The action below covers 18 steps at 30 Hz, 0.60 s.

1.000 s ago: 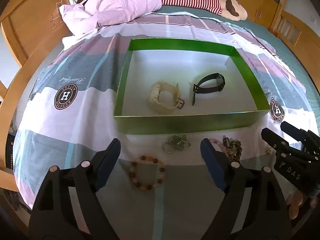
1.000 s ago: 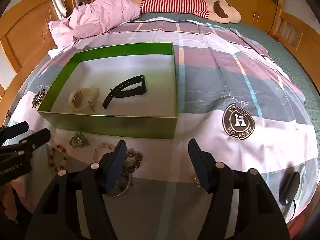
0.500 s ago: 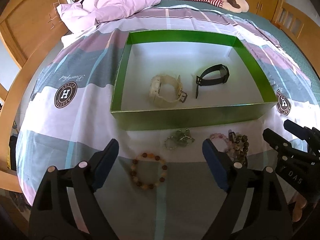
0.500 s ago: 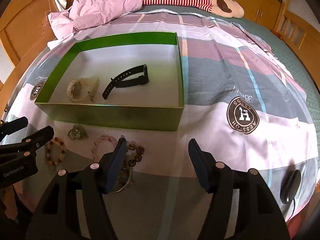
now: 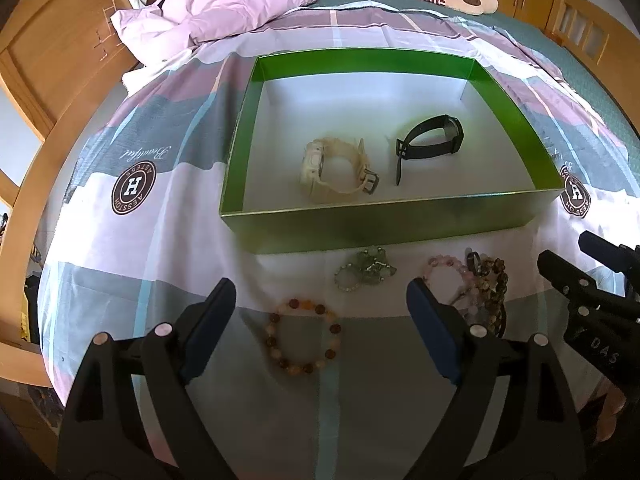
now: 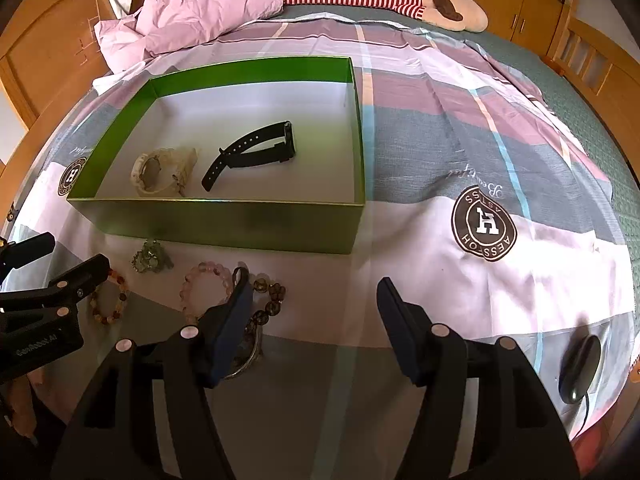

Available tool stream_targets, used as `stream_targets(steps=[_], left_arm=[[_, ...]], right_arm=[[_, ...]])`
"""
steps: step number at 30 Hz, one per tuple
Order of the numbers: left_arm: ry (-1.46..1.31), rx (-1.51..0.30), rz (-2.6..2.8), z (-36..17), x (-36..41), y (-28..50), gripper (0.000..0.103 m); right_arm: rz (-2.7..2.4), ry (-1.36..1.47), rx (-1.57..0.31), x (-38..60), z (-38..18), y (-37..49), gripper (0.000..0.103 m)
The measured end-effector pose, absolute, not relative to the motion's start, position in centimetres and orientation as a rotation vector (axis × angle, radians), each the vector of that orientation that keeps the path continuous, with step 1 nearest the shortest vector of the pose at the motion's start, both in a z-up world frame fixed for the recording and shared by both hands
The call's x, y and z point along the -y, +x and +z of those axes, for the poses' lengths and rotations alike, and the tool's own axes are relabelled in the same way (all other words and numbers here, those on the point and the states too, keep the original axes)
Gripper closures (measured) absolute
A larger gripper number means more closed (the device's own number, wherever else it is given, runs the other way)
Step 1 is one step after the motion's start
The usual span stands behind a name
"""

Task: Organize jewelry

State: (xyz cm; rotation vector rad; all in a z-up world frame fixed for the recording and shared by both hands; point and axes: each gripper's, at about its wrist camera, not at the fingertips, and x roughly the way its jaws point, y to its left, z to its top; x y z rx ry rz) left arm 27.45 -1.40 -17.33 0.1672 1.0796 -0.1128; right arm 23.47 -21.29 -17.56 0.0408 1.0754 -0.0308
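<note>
1. The green box (image 5: 384, 224) sits on the bed (image 5: 160, 248) and already holds a cream watch (image 5: 336, 176) and a black watch (image 5: 432, 140), lying side by side and apart from each other.
2. The rest of the jewelry lies on the bedspread just in front of the box's near wall: an amber bead bracelet (image 5: 304, 336), a green bracelet (image 5: 366, 270), a pink bracelet (image 5: 448, 268) and a brown bead bracelet (image 5: 494, 288). The pink and brown ones touch and partly overlap, and a metal bangle (image 6: 250, 356) peeks out beside them in the right view.
3. The left tool (image 5: 320, 320) hangs released and empty, its fingers set wide on either side of the amber bracelet, which looks like the next piece to pick.
4. The right tool (image 6: 314, 320) is also released and empty; its left finger stands over the pink and brown pile.
5. To do the pick well, I would lower the left tool straight down so that one finger lands inside the bead ring and the other outside, then pinch a single strand of beads.
6. The soft bedspread may bunch between the fingers, so stop just at the fabric.
7. Lift clear of the box wall before crossing, and set the bracelet in the bare floor left of the cream watch.
</note>
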Motion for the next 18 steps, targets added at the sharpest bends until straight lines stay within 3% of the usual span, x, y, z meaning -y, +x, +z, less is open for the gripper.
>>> stream_targets(steps=[18], left_arm=[[0.046, -1.126, -0.091, -17.2, -1.9, 28.5, 0.019]], right_arm=[[0.000, 0.048, -1.104, 21.4, -17.8, 23.2, 0.039]])
